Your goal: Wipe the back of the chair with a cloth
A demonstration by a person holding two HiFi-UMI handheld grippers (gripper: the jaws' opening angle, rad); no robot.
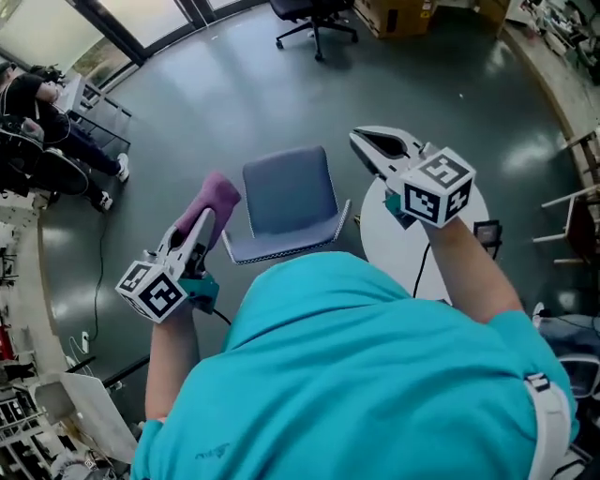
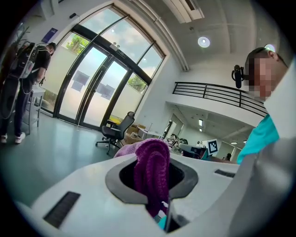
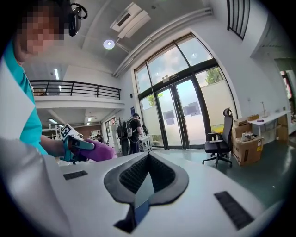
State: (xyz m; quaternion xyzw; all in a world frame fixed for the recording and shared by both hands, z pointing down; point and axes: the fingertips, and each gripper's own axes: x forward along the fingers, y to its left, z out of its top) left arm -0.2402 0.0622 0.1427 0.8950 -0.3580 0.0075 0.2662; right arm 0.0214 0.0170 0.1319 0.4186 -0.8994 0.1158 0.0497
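A blue-grey chair [image 1: 286,197] stands just in front of me, between the two grippers. My left gripper [image 1: 204,217] is at the chair's left edge, shut on a purple cloth [image 1: 217,195] that bulges out past the jaw tips. In the left gripper view the cloth [image 2: 152,169] fills the gap between the jaws of that gripper [image 2: 155,162]. My right gripper [image 1: 364,141] hovers above the chair's right side, shut with nothing in it. In the right gripper view its jaws [image 3: 147,159] meet, and the left gripper [image 3: 76,144] with the cloth [image 3: 101,151] shows at the left.
A white round table [image 1: 377,234] stands to the right of the chair, under my right arm. A black office chair [image 1: 314,21] and cardboard boxes [image 1: 398,14] are far ahead. A person [image 1: 37,112] stands at the far left by a wire rack.
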